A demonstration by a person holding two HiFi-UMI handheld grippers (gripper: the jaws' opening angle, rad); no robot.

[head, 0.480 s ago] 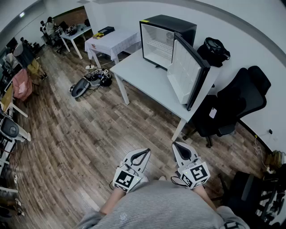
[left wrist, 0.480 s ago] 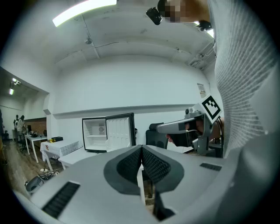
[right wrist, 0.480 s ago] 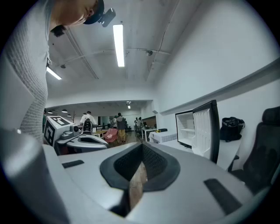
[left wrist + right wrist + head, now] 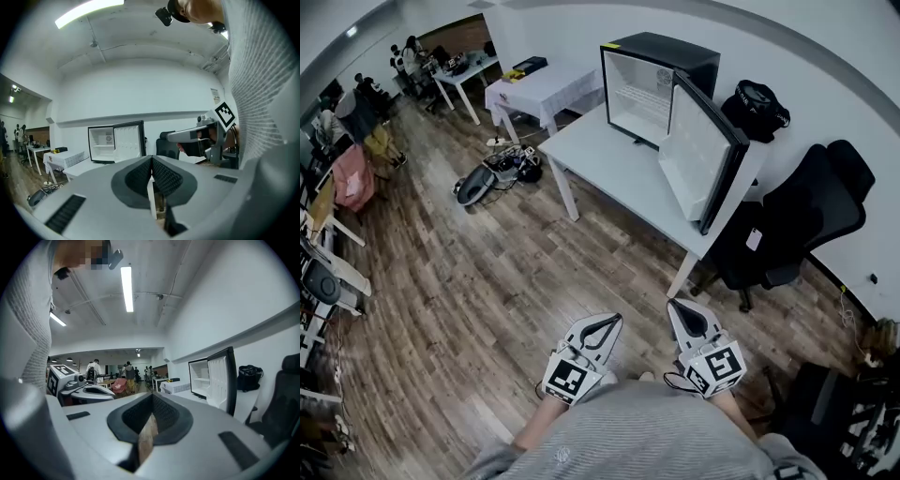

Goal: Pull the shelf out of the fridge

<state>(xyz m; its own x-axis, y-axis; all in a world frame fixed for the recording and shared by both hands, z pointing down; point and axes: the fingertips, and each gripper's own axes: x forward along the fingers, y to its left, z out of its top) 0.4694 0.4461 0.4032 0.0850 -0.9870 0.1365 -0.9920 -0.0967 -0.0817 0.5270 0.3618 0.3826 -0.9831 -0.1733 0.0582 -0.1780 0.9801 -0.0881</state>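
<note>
Waiting short of the fridge, shelf not yet reached

The shelf [image 4: 200, 379] is seen seated inside the fridge [image 4: 661, 80], across the white interior, with nothing touching it. The fridge is set at the far end of a table [image 4: 609, 164], and its door [image 4: 698, 159] is swung wide to the right, so the interior is laid open to an approach from the near side. A bag [image 4: 755, 103] and a chair [image 4: 806, 206] are placed to the right of the table, clear of that path.

Both tools are held level at the near edge of the scene, close to the body and well apart from the fridge. The left gripper [image 4: 612, 322] is shown with its jaws pressed together on nothing, and the right gripper [image 4: 677, 307] likewise. Such a carrying posture is judged to suit walking up, not reaching. The task is judged barely begun: the floor must be crossed and the jaws spread before the shelf's front edge can be taken.
</note>
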